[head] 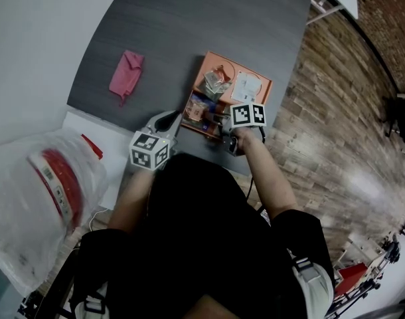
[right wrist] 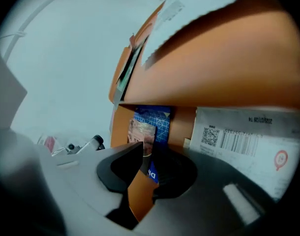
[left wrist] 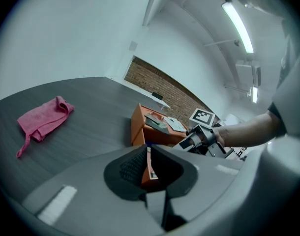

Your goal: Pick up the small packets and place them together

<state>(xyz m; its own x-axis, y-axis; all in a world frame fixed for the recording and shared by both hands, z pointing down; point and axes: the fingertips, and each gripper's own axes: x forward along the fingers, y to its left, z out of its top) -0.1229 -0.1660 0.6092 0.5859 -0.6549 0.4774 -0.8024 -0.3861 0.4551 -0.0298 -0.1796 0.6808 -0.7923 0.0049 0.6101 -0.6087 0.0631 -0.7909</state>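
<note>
The left gripper [left wrist: 146,154] is clamped on a thin orange packet [left wrist: 150,173], which stands edge-on between the two dark pads. It is held just short of the orange box [left wrist: 139,128], off the box's left near corner, above the dark grey table [head: 189,18].

The right gripper [right wrist: 149,149] is clenched on a blue packet [right wrist: 151,126] with a pale picture on its front. The packet's upper part sticks out beyond the jaw tips, right against the box's orange side wall. A white label [right wrist: 238,141] with a square code and bars lies on that wall just to the right.

From the head view, the box sits close to the table's near right corner. More small packets [head: 216,82] and a white sheet [head: 247,86] lie inside it. Both grippers meet at the box's near side, the left one [head: 176,121] at its left near corner and the right one [head: 222,128] at the near wall.

A pink cloth [head: 126,74] lies crumpled toward the table's left edge, well apart from the box.
</note>
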